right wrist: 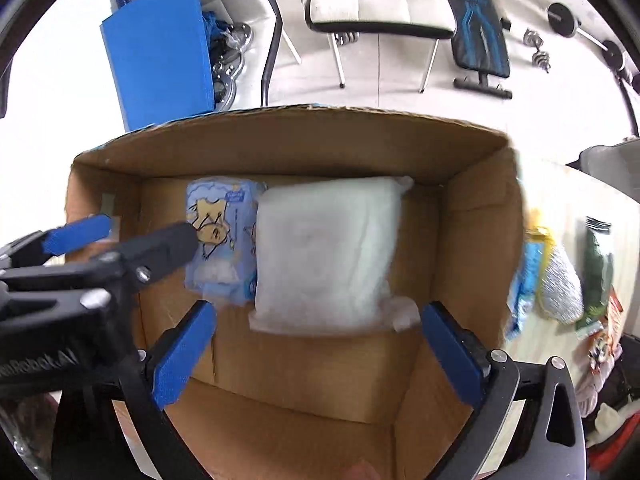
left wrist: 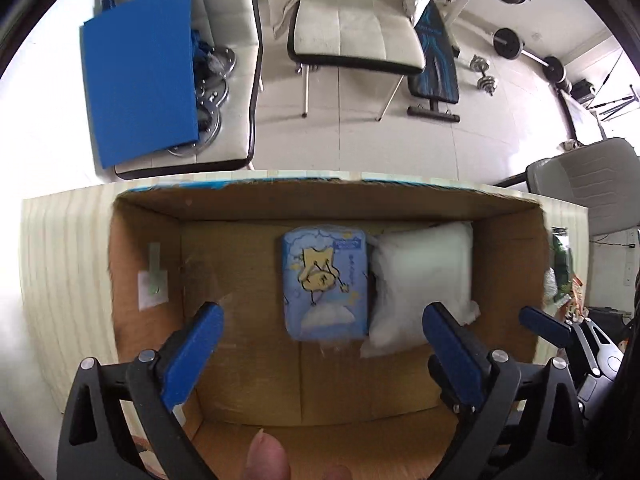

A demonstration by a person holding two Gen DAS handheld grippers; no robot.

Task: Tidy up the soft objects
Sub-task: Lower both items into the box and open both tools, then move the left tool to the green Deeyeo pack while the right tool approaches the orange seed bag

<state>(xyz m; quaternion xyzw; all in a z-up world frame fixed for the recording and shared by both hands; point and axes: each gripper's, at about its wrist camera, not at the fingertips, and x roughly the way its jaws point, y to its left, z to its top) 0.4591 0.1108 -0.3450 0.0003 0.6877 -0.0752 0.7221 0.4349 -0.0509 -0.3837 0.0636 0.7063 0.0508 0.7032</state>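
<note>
An open cardboard box stands on a pale wooden table. On its floor lie a blue pack with a yellow cartoon figure and, touching its right side, a white soft pack in clear wrap. My left gripper hangs open above the blue pack with nothing between its pads. Over the white pack my right gripper is open too, pointing down into the box and holding nothing. One of its blue fingers shows at the right edge of the left wrist view.
Right of the box, several packets and a dark green bag lie on the table. Beyond the table stand a chair with a blue board, a white chair and a weight bench. A thumb shows at the bottom.
</note>
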